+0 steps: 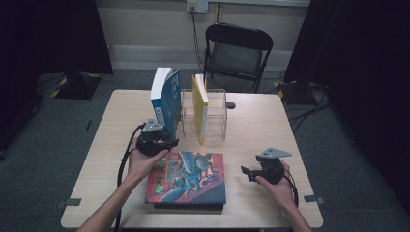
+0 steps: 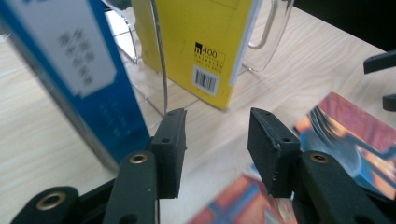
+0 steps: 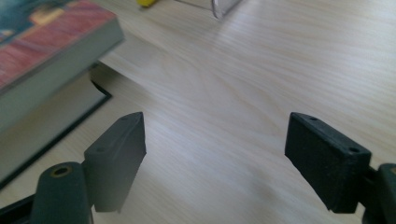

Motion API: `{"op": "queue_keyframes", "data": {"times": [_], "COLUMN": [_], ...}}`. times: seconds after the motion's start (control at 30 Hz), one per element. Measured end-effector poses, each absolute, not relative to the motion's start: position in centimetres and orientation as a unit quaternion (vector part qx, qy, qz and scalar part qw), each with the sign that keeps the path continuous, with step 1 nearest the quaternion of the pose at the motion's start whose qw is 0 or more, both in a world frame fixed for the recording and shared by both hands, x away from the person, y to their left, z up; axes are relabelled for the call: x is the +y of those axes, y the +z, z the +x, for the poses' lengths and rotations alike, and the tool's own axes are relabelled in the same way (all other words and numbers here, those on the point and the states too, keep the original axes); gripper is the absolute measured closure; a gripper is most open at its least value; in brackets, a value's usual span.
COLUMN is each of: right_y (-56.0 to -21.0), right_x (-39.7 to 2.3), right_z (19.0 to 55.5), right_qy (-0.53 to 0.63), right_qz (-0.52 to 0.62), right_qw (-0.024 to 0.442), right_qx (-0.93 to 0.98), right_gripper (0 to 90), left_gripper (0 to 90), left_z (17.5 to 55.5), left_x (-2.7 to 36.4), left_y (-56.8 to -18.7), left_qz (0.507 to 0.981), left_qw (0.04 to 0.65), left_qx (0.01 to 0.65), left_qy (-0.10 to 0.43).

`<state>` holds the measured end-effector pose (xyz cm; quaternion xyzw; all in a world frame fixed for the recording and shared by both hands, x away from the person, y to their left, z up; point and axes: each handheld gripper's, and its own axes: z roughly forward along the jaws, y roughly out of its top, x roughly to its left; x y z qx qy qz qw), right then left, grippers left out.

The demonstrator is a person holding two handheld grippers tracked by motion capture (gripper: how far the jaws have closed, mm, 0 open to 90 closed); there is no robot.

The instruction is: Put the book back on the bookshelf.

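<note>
High view puts the left gripper at the near foot of the blue book, which stands tilted on the table, leaning against the left side of the clear rack that holds the yellow book. Left gripper view shows its jaws parted with nothing between them, the blue book just to their left, its long axis rising away. Across the table, the right gripper hovers with jaws spread wide, empty, right of the colourful book lying flat. By my reckoning the left hand is far nearer the blue book, which lies up and left of its fingers.
</note>
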<state>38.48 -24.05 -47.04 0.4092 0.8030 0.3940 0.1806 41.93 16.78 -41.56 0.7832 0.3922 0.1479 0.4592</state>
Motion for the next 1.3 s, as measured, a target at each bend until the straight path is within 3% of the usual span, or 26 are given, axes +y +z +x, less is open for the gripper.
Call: {"op": "queue_keyframes", "data": {"times": [0.2,0.5,0.8,1.0,1.3], "right_y": [-45.6,-43.5,-44.5,-45.7,-45.8], "right_x": [-21.7,-17.6,-13.6,-13.4,-14.5], "right_z": [38.0,38.8,41.3,41.5,40.5], "right_qy": [0.422,0.455,0.446,0.429,0.433], "right_qz": [0.378,0.337,0.308,0.305,0.310], "right_qw": [0.166,0.157,0.126,0.105,0.082], "right_qx": [0.807,0.809,0.831,0.843,0.842], "right_gripper": [20.2,15.5,17.8,20.4,25.2], "left_gripper": [46.7,44.7,54.0,61.9,63.3], "left_z": [40.1,37.4,36.4,36.7,37.9], "left_x": [18.7,21.5,21.9,21.9,20.3], "left_y": [-42.5,-43.1,-45.1,-45.3,-45.3], "left_qz": [0.772,0.766,0.780,0.780,0.793], "left_qw": [0.455,0.459,0.431,0.431,0.428], "left_qx": [0.415,0.427,0.436,0.436,0.408], "left_qy": [0.156,0.141,0.123,0.124,0.145]}}
